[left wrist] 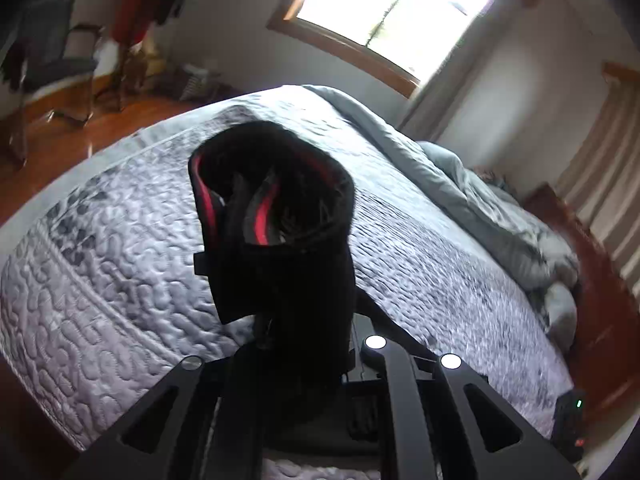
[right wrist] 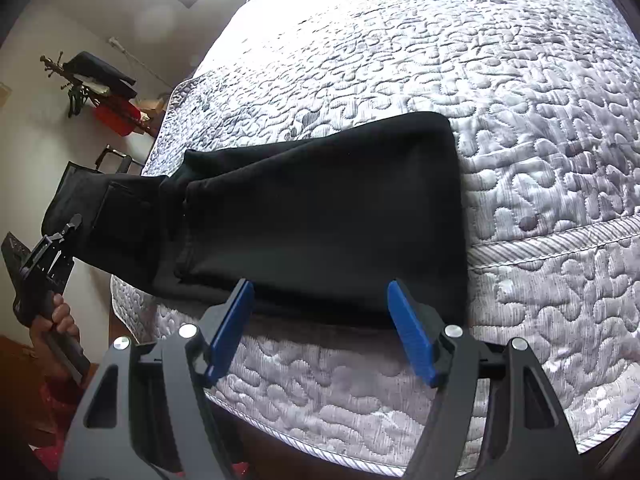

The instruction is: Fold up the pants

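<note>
Partly lifted black pants (right wrist: 320, 216), red-lined waistband (left wrist: 260, 216).

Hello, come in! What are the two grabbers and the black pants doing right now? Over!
Left tool shut on black fabric pants, waist end lifted off grey quilted bed cover. Right tool open, empty, at pants' near edge. Nothing in the way.
</note>
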